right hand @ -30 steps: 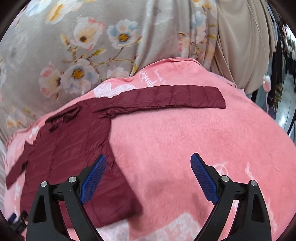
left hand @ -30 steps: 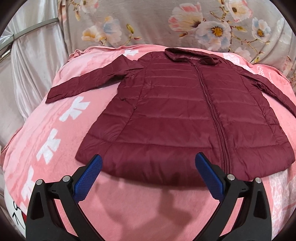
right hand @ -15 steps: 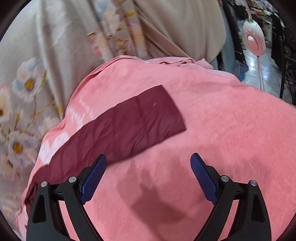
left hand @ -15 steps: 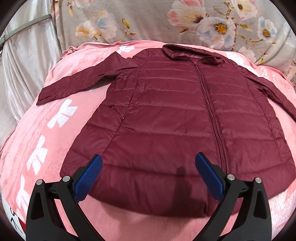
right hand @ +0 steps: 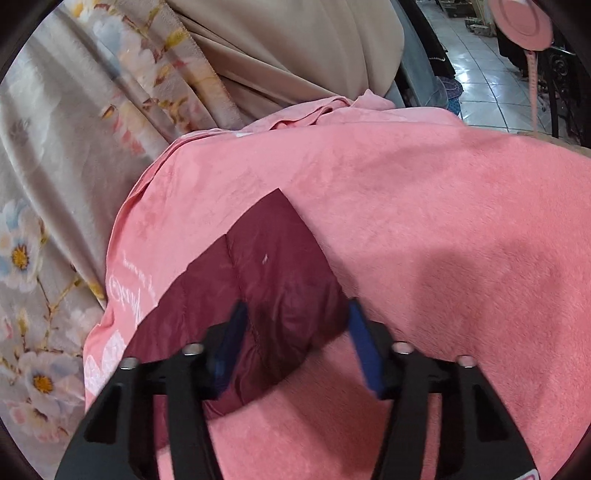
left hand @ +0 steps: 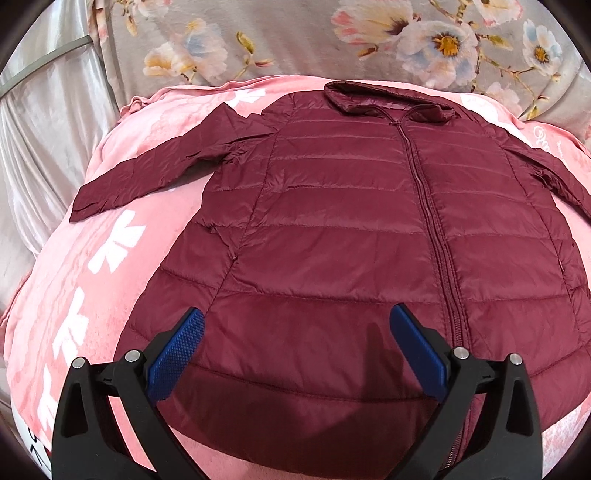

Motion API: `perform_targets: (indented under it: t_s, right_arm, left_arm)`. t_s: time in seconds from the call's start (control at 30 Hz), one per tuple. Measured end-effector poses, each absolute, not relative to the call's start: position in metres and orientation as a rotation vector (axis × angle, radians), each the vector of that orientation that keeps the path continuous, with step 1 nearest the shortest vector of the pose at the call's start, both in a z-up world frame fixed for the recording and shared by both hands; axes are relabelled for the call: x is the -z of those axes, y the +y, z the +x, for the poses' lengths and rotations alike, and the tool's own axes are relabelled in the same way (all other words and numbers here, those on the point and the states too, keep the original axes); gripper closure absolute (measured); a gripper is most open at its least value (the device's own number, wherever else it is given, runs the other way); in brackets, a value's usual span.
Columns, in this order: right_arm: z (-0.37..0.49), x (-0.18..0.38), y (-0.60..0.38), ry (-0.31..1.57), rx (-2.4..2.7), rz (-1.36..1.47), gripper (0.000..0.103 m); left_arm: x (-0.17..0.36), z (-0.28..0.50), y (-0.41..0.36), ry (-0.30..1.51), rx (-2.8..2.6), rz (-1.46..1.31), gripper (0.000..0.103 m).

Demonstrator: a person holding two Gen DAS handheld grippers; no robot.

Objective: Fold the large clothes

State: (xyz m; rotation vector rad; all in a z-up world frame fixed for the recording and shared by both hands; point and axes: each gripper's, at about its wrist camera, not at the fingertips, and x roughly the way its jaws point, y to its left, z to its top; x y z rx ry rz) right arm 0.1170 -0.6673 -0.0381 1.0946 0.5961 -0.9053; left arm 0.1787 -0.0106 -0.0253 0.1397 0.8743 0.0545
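A dark red quilted jacket point(left hand: 351, 236) lies flat, zipped, on a pink blanket point(left hand: 96, 280), collar at the far side, sleeves spread out. My left gripper point(left hand: 295, 343) is open and empty, hovering over the jacket's lower hem. In the right wrist view my right gripper point(right hand: 295, 332) is down over the jacket's right sleeve end point(right hand: 266, 273). Its blue pads point(right hand: 364, 347) stand on either side of the sleeve, partly closed in, with a gap still between them. The sleeve fabric bunches slightly between the pads.
A floral curtain point(left hand: 406, 33) hangs behind the blanket. Beige and silvery drapes point(right hand: 280, 44) hang at the sides. A tiled floor point(right hand: 491, 85) and a pink round stand point(right hand: 524, 26) show beyond the blanket's right edge.
My left gripper moved forward over the jacket's hem. My right gripper swung right along the sleeve, came down over the sleeve end, and its jaws narrowed around it.
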Motion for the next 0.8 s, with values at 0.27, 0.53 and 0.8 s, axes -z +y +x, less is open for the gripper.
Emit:
perform_targets:
  t_s: [0.27,0.53,0.8]
  right_arm:
    - [0.177,-0.029,-0.638,0.517,0.77,0.883,0.092]
    - [0.292,-0.139,-0.448,0.473,0.266,0.472,0.092]
    - [0.355,-0.114,-0.247,0.618,-0.162,0.317,0.092]
  left_arm:
    - [0.021,0.186,0.0,0.854,-0.067,0.127,0.005]
    - [0.007,0.198,0.023,0.836,-0.07,0.032,0.005]
    - [-0.006,0.201,0.054,0.798,-0.099,-0.012,0.005]
